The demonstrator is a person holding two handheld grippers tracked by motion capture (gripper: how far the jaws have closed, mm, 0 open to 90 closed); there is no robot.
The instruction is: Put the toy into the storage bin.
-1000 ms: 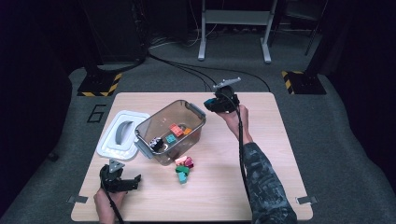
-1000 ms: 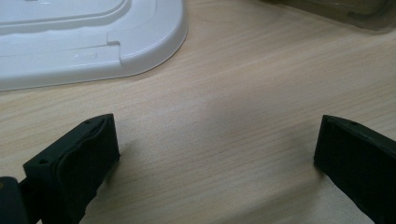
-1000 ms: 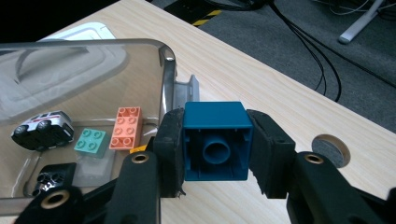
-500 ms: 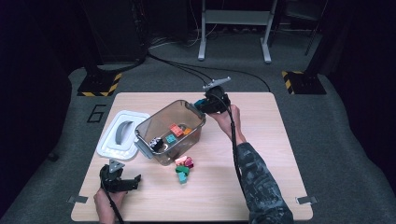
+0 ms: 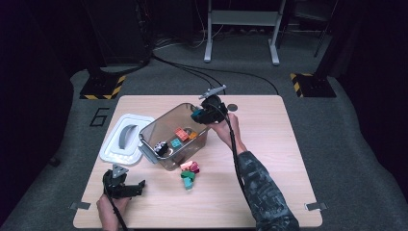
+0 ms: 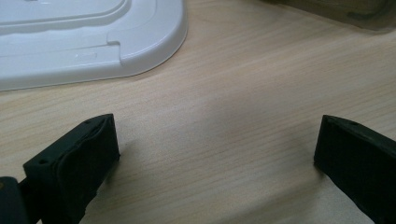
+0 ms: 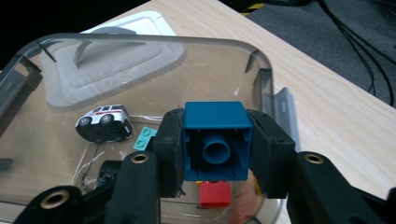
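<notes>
My right gripper (image 5: 198, 114) (image 7: 215, 142) is shut on a blue building brick (image 7: 215, 140) (image 5: 197, 114), its hollow underside facing the camera. It hangs over the far right rim of a clear plastic bin (image 5: 163, 123) (image 7: 264, 79). Inside the bin lie a white toy car (image 7: 103, 122) (image 5: 161, 147), a teal flat brick (image 7: 144, 137) (image 5: 176, 143), a red brick (image 7: 215, 193) and an orange brick (image 5: 181, 134). My left gripper (image 5: 126, 186) (image 6: 215, 154) rests open on the wood at the near left, nothing between its jaws.
A white bin lid (image 5: 126, 139) (image 6: 88, 37) lies left of the bin. Loose pink, red and green bricks (image 5: 189, 172) sit on the table (image 5: 269, 159) just in front of the bin. Cables (image 5: 192, 72) run over the floor behind.
My right gripper has carried the blue brick leftward, from beside the bin's far right corner to above its rim. The left gripper has stayed put.
</notes>
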